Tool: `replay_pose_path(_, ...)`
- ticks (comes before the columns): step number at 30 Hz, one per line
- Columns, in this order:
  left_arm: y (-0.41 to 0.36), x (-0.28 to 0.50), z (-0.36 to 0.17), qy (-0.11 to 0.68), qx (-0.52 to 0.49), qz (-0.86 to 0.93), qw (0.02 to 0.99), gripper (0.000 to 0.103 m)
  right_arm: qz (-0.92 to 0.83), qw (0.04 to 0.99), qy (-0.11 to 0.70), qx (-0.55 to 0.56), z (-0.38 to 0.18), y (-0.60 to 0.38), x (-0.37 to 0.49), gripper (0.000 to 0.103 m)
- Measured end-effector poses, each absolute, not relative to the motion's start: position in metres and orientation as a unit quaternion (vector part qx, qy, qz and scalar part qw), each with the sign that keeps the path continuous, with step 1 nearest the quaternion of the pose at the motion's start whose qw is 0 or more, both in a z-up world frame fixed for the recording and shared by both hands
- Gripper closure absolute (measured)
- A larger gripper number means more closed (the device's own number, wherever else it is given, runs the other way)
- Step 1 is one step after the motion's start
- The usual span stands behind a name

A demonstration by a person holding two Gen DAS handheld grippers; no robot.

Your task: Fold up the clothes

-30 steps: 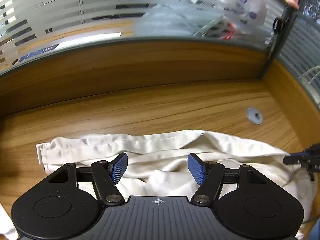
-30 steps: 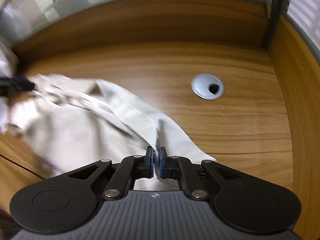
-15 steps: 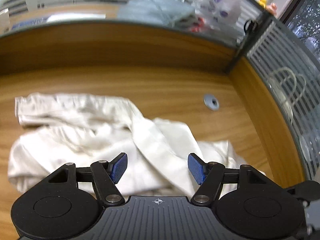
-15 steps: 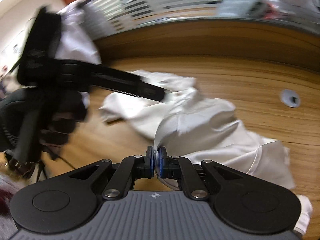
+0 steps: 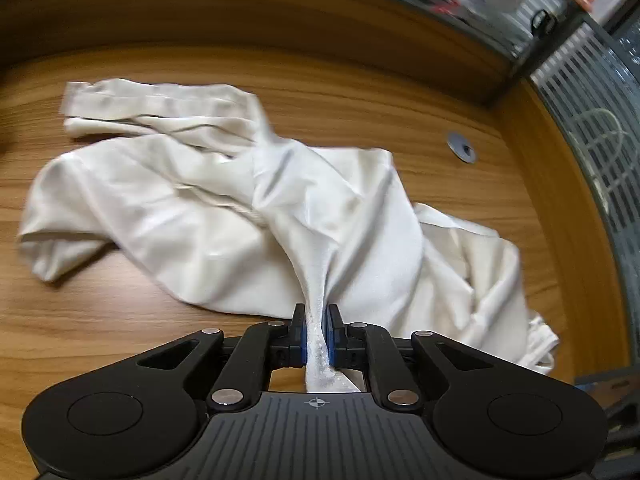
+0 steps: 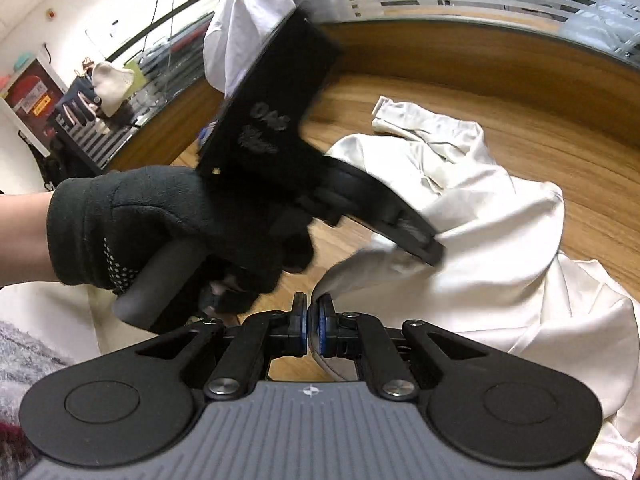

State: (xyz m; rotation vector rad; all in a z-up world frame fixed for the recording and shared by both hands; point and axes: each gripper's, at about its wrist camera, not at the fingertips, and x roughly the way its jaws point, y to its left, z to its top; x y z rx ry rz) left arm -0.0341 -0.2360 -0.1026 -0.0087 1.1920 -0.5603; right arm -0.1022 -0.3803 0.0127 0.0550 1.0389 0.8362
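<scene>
Both the left gripper (image 5: 316, 338) and right gripper (image 6: 313, 330) have jaws clamped on the crumpled white garment (image 5: 224, 216) on the wooden surface (image 5: 100, 320).

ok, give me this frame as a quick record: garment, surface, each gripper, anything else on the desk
garment: white garment, crumpled and spread loosely, unfolded
surface: wooden desk with raised wooden back panel
left gripper: jaws shut on a bunched ridge of the fabric, pulled taut toward the camera
right gripper: jaws shut on a fabric edge
gloved hand: black glove, holds the left gripper's handle, seen from right wrist
other: grey cable grommet in the desk, clear of the garment
</scene>
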Motion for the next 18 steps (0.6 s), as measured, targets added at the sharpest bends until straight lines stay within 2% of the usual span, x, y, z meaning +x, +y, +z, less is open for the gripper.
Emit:
replay_pose_path(6,-0.193,-0.043,-0.099,0.544,0.004,-0.207,0.813,0.094,0.368,0.793,0.485,0.020,0.009,-0.396,-0.101,0.086)
replay_pose_path(15,-0.128,-0.070,-0.116,0.562,0.016,-0.115,0.819,0.093,0.302,0.819,0.487,-0.008,-0.006,-0.436,-0.084,0.083)
replay_pose_path(18,-0.118,-0.077,-0.115,0.555,0.023,-0.108,0.824,0.090,0.287,0.822,0.491,-0.011,-0.016,-0.447,-0.075,0.082)
